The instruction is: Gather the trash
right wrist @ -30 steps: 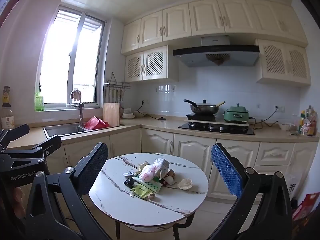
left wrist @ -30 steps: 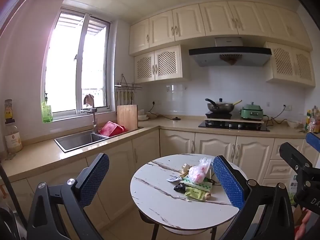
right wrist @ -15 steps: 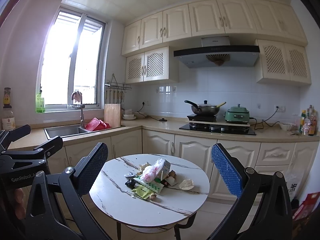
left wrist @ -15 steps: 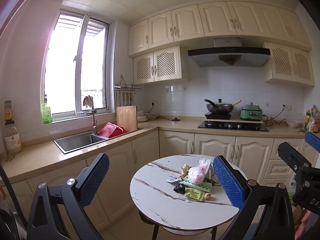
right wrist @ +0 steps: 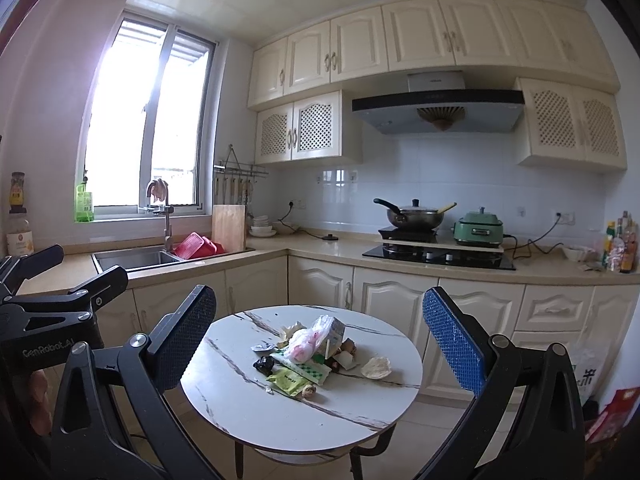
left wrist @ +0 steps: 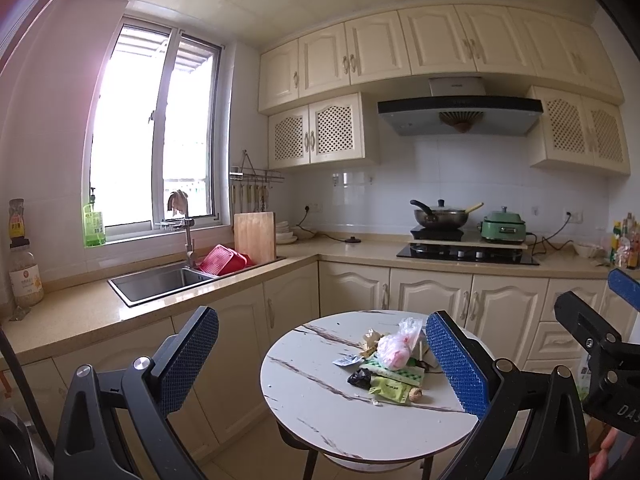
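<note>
Round kitchen table (right wrist: pixel 240 396), trash pile (right wrist: pixel 308 356) (pale shell, perhaps (right wrist: pixel 376 367), right view only), both grippers' fingers (left wrist: pixel 188 356) wide, empty.

"GenRobot.AI" is printed on the left gripper (right wrist: pixel 60 280) left of the jaws; "DAS" shows on the right gripper (left wrist: pixel 600 344).

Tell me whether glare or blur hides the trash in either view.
Left wrist: window blown out white, pink flare on the wall beside it, trash pile sharp. Right wrist: same window glare, trash pile evenly lit and clear; fisheye bends the cabinets at the edges.
</note>
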`<state>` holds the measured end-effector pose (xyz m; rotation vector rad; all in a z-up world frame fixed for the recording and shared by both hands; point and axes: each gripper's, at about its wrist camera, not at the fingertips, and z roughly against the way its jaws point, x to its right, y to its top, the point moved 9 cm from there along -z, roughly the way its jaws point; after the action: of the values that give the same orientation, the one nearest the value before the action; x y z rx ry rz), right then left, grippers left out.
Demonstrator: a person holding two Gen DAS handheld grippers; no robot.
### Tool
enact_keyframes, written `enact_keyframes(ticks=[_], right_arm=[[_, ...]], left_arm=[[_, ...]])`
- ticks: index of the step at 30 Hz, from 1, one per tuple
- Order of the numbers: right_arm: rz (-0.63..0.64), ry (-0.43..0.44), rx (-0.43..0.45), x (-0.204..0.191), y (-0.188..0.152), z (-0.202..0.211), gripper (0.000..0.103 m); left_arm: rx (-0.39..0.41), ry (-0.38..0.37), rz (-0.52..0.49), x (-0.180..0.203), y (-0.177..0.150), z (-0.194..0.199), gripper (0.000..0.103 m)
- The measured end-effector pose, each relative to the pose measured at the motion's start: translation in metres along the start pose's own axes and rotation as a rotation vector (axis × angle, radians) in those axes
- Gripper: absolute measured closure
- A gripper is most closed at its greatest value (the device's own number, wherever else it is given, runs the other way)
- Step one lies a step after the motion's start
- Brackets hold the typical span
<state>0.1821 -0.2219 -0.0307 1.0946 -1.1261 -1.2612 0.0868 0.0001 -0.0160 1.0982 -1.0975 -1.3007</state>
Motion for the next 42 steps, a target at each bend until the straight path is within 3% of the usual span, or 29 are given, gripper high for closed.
enact_keyframes(ticks=[42], right_arm=[[-0.017, 0.006, -0.017, 0.0, -0.014, -0.009, 0.0]], left_arm=[[0.002, -0.005, -0.001, -0.001, -0.005, -0.003, 0.001]])
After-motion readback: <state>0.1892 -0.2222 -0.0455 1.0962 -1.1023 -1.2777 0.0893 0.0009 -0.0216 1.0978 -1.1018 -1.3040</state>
